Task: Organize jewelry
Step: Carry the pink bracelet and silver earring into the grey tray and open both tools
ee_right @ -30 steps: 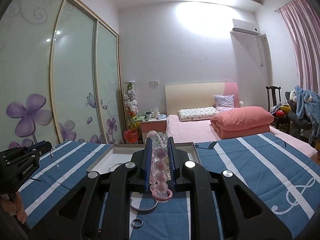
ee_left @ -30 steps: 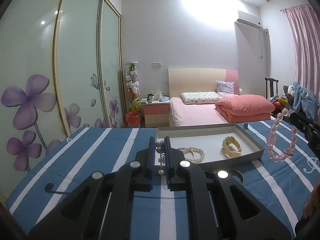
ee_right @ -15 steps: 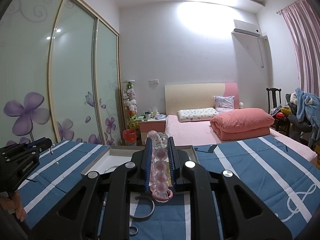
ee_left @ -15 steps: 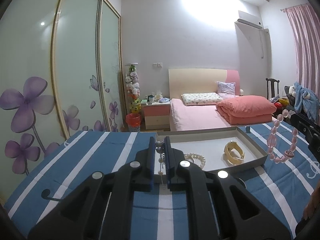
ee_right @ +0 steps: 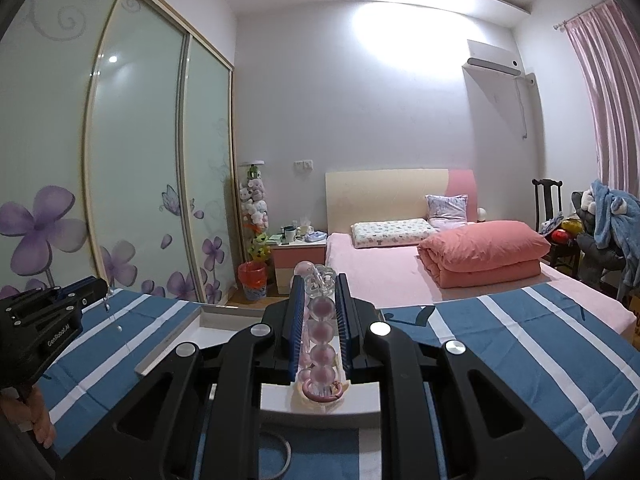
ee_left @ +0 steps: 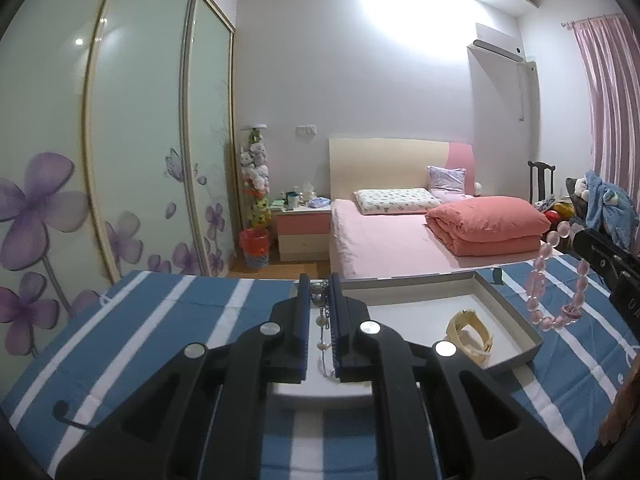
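My left gripper (ee_left: 319, 300) is shut on a thin chain with pearl beads (ee_left: 320, 322), which hangs over the near part of the white tray (ee_left: 508, 316). A cream bangle (ee_left: 470, 332) lies in the tray. My right gripper (ee_right: 319, 304) is shut on a pink bead bracelet (ee_right: 322, 336), held above the tray's near edge (ee_right: 176, 344). The bracelet also shows in the left wrist view (ee_left: 556, 280), hanging from the right gripper at the far right. The left gripper also shows in the right wrist view (ee_right: 52, 320), at the left.
The tray sits on a blue and white striped cloth (ee_left: 140, 320). A thin ring of wire (ee_right: 280, 448) lies on the cloth below my right gripper. A bed (ee_left: 400, 236), a nightstand (ee_left: 304, 228) and glass wardrobe doors (ee_left: 140, 152) stand behind.
Both grippers have moved forward over the tray, each still holding its piece. The pearl bracelet seen earlier in the tray is now hidden behind my left gripper.
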